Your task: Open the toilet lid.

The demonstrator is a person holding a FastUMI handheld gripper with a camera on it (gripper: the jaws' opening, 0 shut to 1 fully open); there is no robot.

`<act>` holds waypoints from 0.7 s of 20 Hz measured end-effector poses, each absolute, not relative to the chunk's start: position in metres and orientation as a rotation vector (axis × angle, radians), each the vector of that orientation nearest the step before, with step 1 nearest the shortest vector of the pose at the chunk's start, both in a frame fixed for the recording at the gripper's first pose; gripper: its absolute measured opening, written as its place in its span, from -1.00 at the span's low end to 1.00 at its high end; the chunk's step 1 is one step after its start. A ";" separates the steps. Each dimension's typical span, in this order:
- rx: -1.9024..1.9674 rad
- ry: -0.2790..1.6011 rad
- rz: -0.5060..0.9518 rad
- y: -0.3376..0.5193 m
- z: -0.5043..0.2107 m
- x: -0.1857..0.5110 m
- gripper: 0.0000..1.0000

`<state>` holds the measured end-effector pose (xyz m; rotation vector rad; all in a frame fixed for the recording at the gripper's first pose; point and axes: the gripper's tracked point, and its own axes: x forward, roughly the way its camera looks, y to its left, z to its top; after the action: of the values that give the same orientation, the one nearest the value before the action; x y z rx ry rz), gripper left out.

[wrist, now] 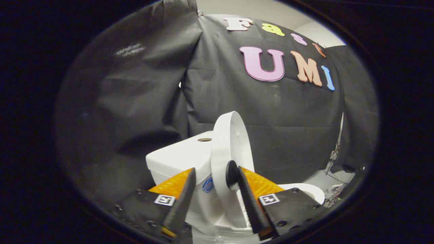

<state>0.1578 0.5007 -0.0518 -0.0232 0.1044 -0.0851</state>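
Observation:
A small white toilet stands just ahead of me against the black cloth wall. Its lid [228,135] is raised, nearly upright and leaning toward the tank [176,156], and I see it edge-on. The lid's lower rim runs down between my two fingers. My gripper [213,169] is open around that rim. The right finger [244,193] lies against the lid's inner side, while the left finger [184,196] stands a small gap away from its outer side. Part of the bowl's white rim [310,190] shows beyond the right finger.
The tank top carries a round flush button [204,139]. Black cloth hangs close behind and to the left of the toilet. At the far right, a pale floor strip with some cables [334,189] shows below the cloth's edge.

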 end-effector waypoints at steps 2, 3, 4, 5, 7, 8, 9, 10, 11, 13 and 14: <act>-0.065 0.126 -0.071 0.502 -0.053 0.155 0.62; -0.071 0.132 -0.066 0.502 -0.052 0.154 0.82; -0.059 0.133 -0.059 0.500 -0.053 0.151 1.00; -0.036 0.132 -0.047 0.501 -0.053 0.148 1.00; 0.014 0.132 -0.016 0.503 -0.052 0.142 1.00; 0.040 0.138 0.006 0.504 -0.052 0.139 1.00; 0.059 0.147 0.030 0.507 -0.052 0.134 1.00; 0.072 0.147 0.048 0.508 -0.049 0.127 1.00; 0.069 0.145 0.059 0.508 -0.045 0.122 1.00; 0.023 0.150 0.069 0.503 -0.041 0.110 1.00; 0.002 0.154 0.082 0.501 -0.039 0.104 1.00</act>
<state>0.1043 0.5007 -0.0390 0.0019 0.1538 0.0820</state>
